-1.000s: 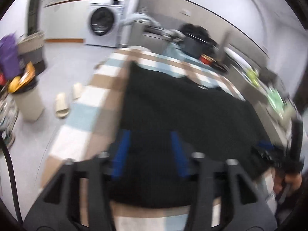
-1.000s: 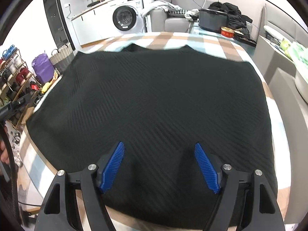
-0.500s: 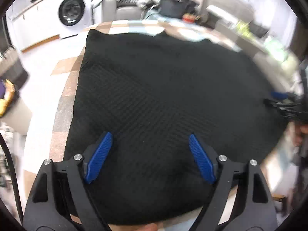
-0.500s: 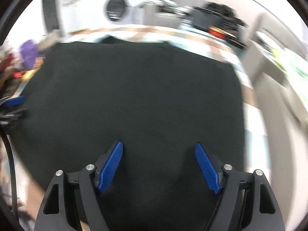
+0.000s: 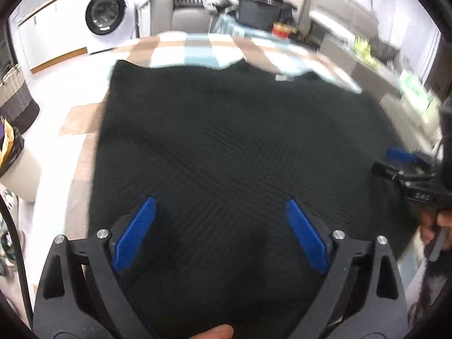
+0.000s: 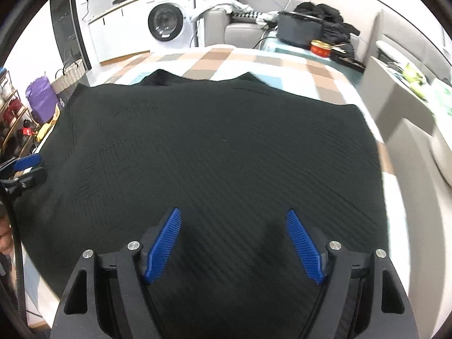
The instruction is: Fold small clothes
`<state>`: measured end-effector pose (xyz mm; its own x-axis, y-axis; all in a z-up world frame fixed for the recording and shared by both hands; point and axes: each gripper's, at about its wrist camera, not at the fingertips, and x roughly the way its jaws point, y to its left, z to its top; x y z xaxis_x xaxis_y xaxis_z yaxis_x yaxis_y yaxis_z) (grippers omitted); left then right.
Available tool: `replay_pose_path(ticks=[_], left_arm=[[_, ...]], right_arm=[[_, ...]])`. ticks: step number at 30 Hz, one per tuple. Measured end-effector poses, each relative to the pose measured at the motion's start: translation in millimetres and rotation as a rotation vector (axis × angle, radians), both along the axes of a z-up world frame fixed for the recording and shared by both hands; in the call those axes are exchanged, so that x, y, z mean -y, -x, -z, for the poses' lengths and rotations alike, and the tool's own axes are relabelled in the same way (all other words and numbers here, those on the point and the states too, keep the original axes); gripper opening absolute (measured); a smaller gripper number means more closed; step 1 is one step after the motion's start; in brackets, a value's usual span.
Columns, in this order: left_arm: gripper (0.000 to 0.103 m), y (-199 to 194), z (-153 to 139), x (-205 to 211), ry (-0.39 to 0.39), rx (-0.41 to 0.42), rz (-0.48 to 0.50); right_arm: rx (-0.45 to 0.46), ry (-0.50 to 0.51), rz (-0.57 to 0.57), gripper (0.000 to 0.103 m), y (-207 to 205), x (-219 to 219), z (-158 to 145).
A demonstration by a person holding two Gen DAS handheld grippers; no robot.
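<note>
A black ribbed garment (image 5: 226,147) (image 6: 220,152) lies spread flat over a checked table (image 5: 180,48) (image 6: 254,59). My left gripper (image 5: 220,206) hovers over the garment's near part, its jaws still opening, with nothing pinched between the blue pads (image 5: 135,231). My right gripper (image 6: 233,217) hangs over the near part too, jaws wide apart and empty. Each gripper shows in the other's view: the right gripper (image 5: 406,166) sits at the garment's right edge, the left gripper (image 6: 22,169) at its left edge. A fingertip (image 5: 212,333) shows at the bottom of the left wrist view.
A washing machine (image 6: 166,25) stands behind the table. A dark pot (image 6: 299,31), a red tin (image 6: 320,48) and dark clothes sit at the far end. A woven basket (image 5: 14,99) and a bin (image 5: 14,163) stand on the floor at left. Shelves (image 6: 11,118) line the left side.
The left gripper's jaws have spread much wider, and it has swung from the table's left edge to over the garment. The right gripper's view shifted slightly; its jaws stayed as wide.
</note>
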<state>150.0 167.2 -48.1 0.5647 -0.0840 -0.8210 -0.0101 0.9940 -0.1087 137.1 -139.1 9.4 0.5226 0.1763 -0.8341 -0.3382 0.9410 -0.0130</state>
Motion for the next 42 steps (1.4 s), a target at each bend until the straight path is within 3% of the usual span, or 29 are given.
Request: replay_pose_path(ticks=[4, 6, 9, 11, 14, 18, 22, 24, 27, 30, 32, 34, 37, 40, 42], left_arm=[[0.093, -12, 9, 7, -0.068, -0.013, 0.024], [0.093, -12, 11, 1, -0.064, -0.011, 0.020], [0.094, -3, 9, -13, -0.083, 0.004, 0.000], [0.097, 8, 16, -31, -0.113, -0.023, -0.043], [0.097, 6, 3, -36, -0.006, -0.012, -0.031], [0.102, -16, -17, -14, 0.056, 0.057, 0.033], [0.102, -47, -1, 12, 0.065, -0.007, 0.116], [0.102, -62, 14, 20, 0.033, -0.052, 0.127], [0.102, -66, 18, 17, -0.065, -0.033, 0.106], [0.102, -68, 17, -8, -0.043, -0.022, 0.043], [0.101, -68, 18, -31, -0.032, -0.024, -0.003], [0.101, -66, 13, -45, 0.045, -0.005, -0.001], [0.101, -65, 10, -46, -0.033, -0.011, -0.025], [0.101, -65, 4, -54, -0.020, -0.003, -0.017], [0.102, -65, -2, -48, -0.026, -0.002, -0.015]], right_arm=[[-0.035, -0.002, -0.025, 0.080, -13, -8, 9], [-0.025, 0.017, -0.030, 0.080, -15, 0, 8], [-0.001, 0.102, 0.071, 0.083, -26, 32, 10], [-0.008, 0.080, 0.129, 0.083, -28, 56, 9], [-0.016, 0.091, 0.172, 0.084, -28, 68, 2], [-0.010, 0.017, 0.115, 0.084, -29, 41, -10], [0.002, 0.045, -0.012, 0.084, -31, -10, -8], [-0.021, 0.049, -0.053, 0.084, -36, -28, 1], [-0.024, 0.072, -0.090, 0.084, -38, -37, 9], [-0.012, 0.066, -0.087, 0.087, -39, -14, 5], [-0.007, 0.080, -0.024, 0.087, -38, 15, 4], [0.003, 0.101, 0.054, 0.089, -43, 37, 8], [-0.030, 0.052, 0.128, 0.088, -49, 66, 6], [-0.002, 0.111, 0.160, 0.088, -47, 64, -2], [-0.004, 0.067, 0.139, 0.088, -52, 56, -7]])
